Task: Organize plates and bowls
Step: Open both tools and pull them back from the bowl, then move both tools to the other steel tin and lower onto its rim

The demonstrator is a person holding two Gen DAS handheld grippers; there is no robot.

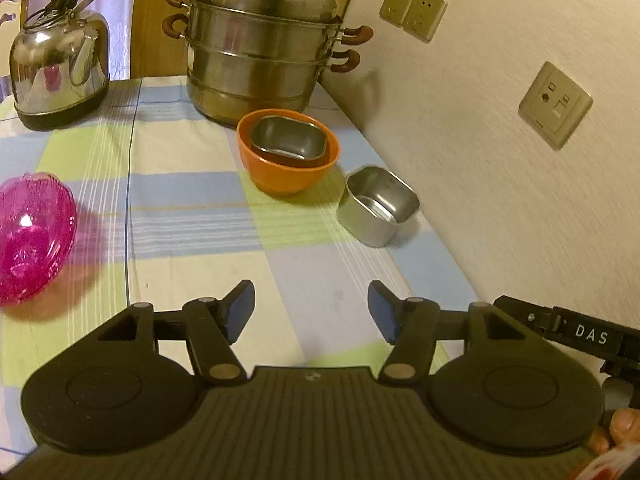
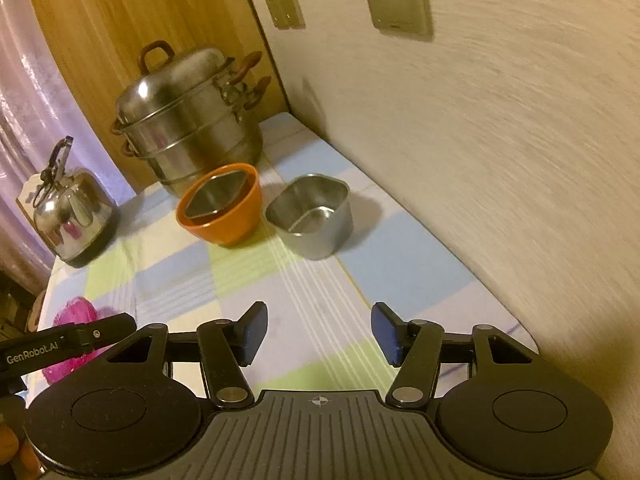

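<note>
**Both tools open above the checked worktop**

The left tool (image 1: 311,312) and right tool (image 2: 319,334) hang with fingers spread, holding nothing. At frame centre an orange bowl (image 2: 224,216) holds a steel tin (image 1: 288,138); a second tin (image 2: 314,216) stands just right of it. A pink bowl (image 1: 32,236) sits at left edge.

Table (image 1: 192,248): steamer (image 1: 260,40), kettle (image 1: 60,64), bowls (image 1: 288,152).

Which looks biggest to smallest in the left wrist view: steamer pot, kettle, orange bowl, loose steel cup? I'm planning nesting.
1. steamer pot
2. kettle
3. orange bowl
4. loose steel cup

The cup sits nearer the camera yet looks smaller.
</note>
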